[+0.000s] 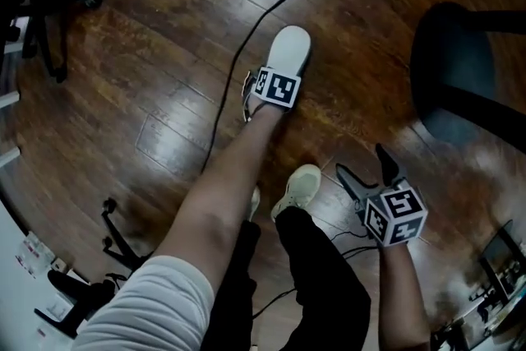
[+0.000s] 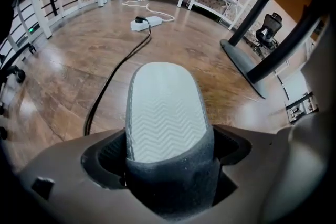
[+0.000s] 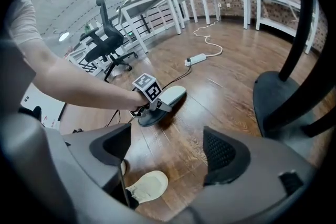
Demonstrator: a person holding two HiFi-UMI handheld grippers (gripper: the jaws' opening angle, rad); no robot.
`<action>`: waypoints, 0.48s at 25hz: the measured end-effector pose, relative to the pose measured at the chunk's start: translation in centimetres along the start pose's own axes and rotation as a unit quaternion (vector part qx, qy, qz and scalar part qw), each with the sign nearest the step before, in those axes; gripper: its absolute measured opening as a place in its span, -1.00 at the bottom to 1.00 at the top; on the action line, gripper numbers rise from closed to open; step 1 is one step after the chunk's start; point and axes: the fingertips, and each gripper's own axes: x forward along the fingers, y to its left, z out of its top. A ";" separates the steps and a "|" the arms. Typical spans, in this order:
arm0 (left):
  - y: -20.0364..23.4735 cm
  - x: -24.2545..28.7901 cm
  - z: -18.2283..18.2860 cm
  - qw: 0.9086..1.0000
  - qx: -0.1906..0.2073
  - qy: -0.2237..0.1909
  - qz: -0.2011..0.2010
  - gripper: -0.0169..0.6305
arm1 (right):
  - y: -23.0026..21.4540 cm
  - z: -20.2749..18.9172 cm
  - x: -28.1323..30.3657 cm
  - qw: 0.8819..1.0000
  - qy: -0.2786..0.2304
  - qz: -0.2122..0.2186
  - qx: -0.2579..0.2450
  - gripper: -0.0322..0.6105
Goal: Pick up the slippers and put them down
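1. Head view: the person's left forearm [image 1: 222, 193] is reaching out, the left gripper [image 1: 276, 88] holding the slipper [image 1: 289, 48] low over the floor [image 1: 164, 53], beside the cable [image 1: 238, 62].
2. Left gripper view: its jaws are pinching the slipper's dark strap [image 2: 173, 176]. I'd be lowering it level, sole flat.
3. Right gripper view: the right gripper [image 3: 165, 149] is hanging spread and empty, best kept clear.

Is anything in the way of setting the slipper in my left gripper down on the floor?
Nothing visible. The pale grey slipper with a dark strap, clamped in the left gripper, has only brown wooden floor ahead; the black cable lies to its left.
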 end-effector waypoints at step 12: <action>-0.5 -3.9 -3.0 0.998 0.030 0.038 -0.033 0.77 | 2.0 1.5 2.0 1.000 0.004 0.023 0.015 0.43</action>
